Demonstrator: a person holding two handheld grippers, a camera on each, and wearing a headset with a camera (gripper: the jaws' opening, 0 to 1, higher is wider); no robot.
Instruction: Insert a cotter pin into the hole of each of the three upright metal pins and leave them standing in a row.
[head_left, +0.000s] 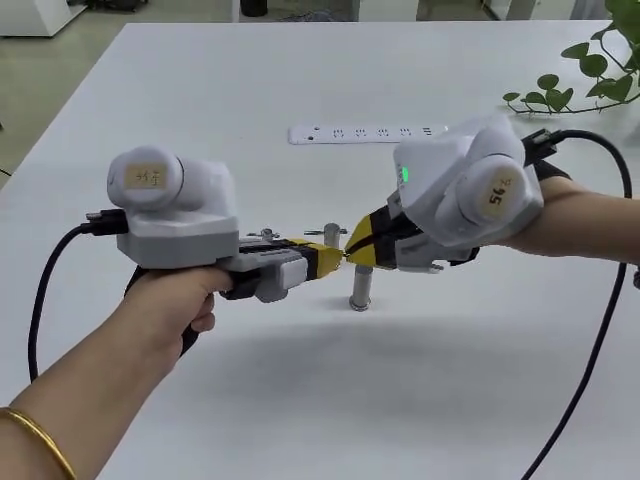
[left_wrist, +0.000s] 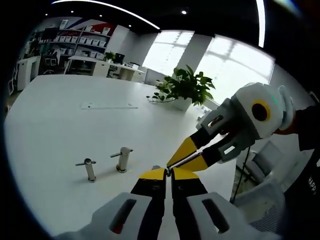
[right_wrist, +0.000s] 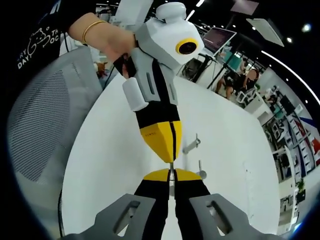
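Note:
My left gripper (head_left: 335, 258) and right gripper (head_left: 352, 252) meet tip to tip above the table. Both pairs of yellow jaws are shut on a thin cotter pin (right_wrist: 171, 170) that bridges the tips. In the left gripper view my own tips (left_wrist: 168, 173) touch the right gripper's tips (left_wrist: 172, 164). One bare upright metal pin (head_left: 360, 290) stands just below the meeting point. Two more upright pins (left_wrist: 90, 169) (left_wrist: 123, 158) stand beyond it, each with a cotter pin across its top. They also stand behind the grippers in the head view (head_left: 267, 236) (head_left: 332, 233).
A white power strip (head_left: 365, 132) lies farther back on the white table (head_left: 300, 400). A potted plant (head_left: 590, 70) reaches in at the far right corner. Black cables trail from both grippers.

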